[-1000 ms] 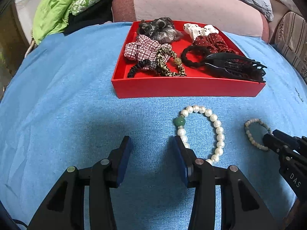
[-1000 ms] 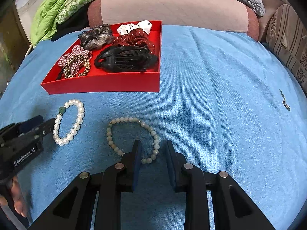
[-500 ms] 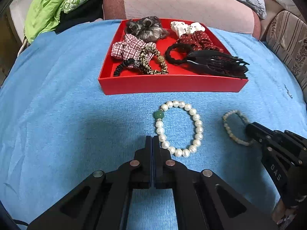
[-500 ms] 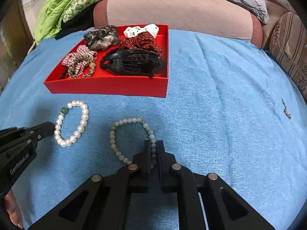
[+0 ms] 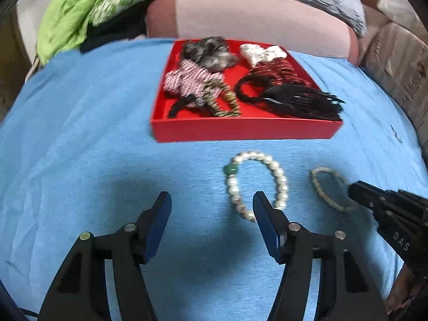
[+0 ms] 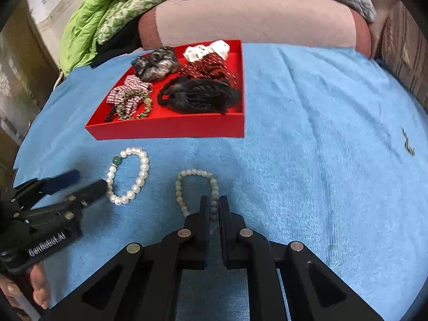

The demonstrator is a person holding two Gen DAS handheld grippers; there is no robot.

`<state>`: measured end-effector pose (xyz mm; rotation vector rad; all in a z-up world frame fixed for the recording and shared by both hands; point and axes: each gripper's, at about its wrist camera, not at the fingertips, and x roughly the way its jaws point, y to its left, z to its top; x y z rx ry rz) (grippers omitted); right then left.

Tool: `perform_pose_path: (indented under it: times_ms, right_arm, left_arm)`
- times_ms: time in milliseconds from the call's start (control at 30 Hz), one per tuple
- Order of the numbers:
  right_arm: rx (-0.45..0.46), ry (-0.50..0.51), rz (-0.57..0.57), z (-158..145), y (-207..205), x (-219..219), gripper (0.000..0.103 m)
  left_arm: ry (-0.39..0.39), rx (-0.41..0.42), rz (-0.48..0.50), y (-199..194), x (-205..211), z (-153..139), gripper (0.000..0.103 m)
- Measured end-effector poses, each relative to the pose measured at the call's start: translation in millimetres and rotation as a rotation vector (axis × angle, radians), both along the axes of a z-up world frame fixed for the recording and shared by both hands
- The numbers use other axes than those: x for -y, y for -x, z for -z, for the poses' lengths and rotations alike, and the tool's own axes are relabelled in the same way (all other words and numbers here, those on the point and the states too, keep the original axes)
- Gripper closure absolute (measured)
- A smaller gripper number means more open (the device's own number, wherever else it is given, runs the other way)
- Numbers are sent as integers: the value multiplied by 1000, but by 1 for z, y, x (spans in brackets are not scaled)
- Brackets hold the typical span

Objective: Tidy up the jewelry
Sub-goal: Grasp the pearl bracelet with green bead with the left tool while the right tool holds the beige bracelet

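My left gripper (image 5: 211, 208), shut half a second ago, is opening with nothing between its jaws, its right finger beside the pearl bracelet (image 5: 256, 184). My right gripper (image 6: 212, 208) stays pinched on the green bracelet (image 6: 196, 190), near the red tray (image 6: 171, 129).

Both wrist views look steeply down, close over the blue cloth (image 5: 80, 133); both share the slightly blurred red tray (image 6: 165, 129).

- A bed (image 5: 80, 133) is covered by a blue blanket (image 6: 321, 160).
- A red tray (image 5: 246, 131) is set on it at 12 o'clock.
- A pearl bracelet (image 5: 281, 182) and a pale green bead bracelet (image 5: 321, 192) are laid at 6 o'clock of the tray.
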<state>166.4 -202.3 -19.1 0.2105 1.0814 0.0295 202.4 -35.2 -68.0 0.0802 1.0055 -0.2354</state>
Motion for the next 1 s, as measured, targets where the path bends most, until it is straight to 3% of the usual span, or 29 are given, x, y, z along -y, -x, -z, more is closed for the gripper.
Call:
perform_pose_path:
  times_ms: [167,233,467,500,533,567,600,633,700,767,1000]
  right_arm:
    - [-3,-1,2,6,0,3,94]
    - [-1,-4,3,8,0,3,86]
    - [-3,22,-2,15,-3,-1,81]
    - [-3,28,-1,16,-3,-2,81]
    - [-3,34,0,17,-3,-3,81]
    - [-1,41,2,18,-3,-5,81]
    - [-1,45,3,18,-4,-5,81]
    - [-2,50,3,19,-4,-6,81]
    - [-1,59,-1,19,-5,-7,83]
    - [4,61,-12,18,-6,-8,96]
    - [33,13,-14,6,-2,-4,96]
  left_arm:
    - [2,-15,9,-9,-2,10,41]
    - [21,-30,13,-9,0,14,41]
    - [-60,10,-23,-5,19,19,43]
    - [-64,12,-29,-5,21,19,46]
    - [-65,13,-27,-4,24,19,58]
    - [-69,14,-18,-3,28,17,77]
    - [-77,13,-2,-2,34,16,89]
    - [-92,11,12,-1,39,15,94]
    - [-85,2,30,-1,42,14,94]
    - [-51,-20,31,-1,38,13,94]
    - [-3,-25,11,7,20,-3,94]
